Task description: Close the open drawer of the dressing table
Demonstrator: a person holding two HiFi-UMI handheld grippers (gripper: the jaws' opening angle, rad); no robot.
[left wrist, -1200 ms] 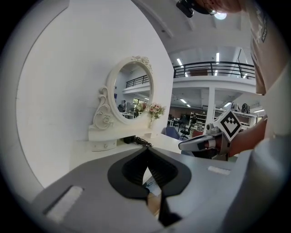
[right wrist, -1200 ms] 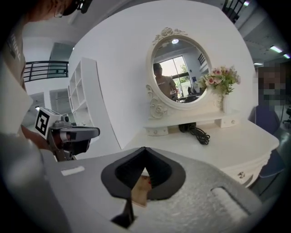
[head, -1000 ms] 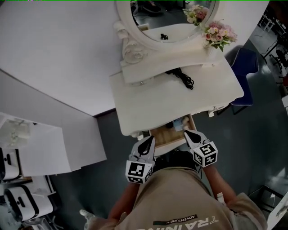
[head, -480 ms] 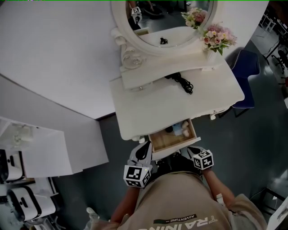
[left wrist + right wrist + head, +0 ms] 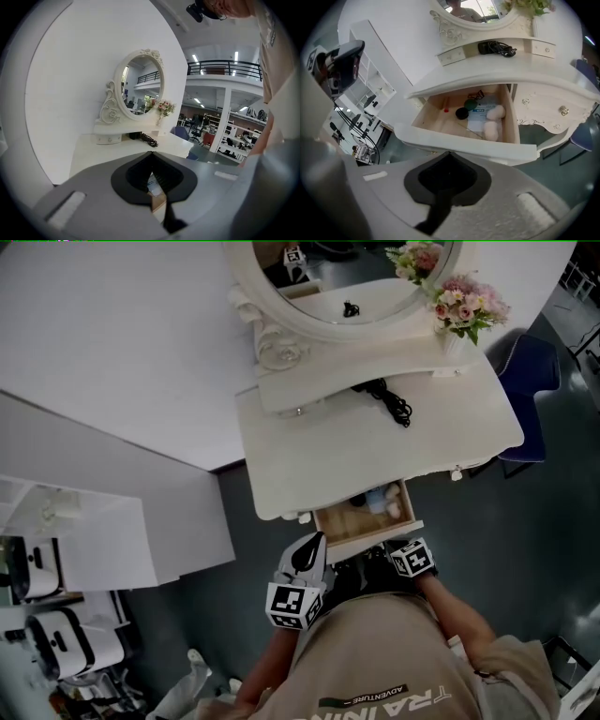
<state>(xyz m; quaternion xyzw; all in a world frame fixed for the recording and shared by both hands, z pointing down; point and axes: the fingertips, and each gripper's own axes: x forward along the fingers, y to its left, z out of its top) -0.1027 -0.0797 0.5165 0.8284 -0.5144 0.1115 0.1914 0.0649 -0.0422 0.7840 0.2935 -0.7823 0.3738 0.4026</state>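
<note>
The drawer of the white dressing table stands pulled out toward the person, at the table's near edge and right of its middle. The right gripper has its jaws pressed together with nothing between them. Its tips sit just beside the near face of the drawer front, a little below its rim. Whether they touch the wood is hard to judge from this angle. In the head view its marker cube lies at the near right corner of the drawer front.

The left gripper also has its jaws together and empty. It is held at the near left corner of the drawer, with its tips pointing at the table's near edge.

Inside the drawer lie a round black lid, two pale pink puffs on the right, and a sheet of paper with blue print too small to read. On the far part of the tabletop a black cable lies in front of the oval mirror. A bunch of pink flowers stands at the far right.

The only legible writing is on the person's beige shirt. It shows "ADVENTURE" above larger letters beginning "TRAININ".
</note>
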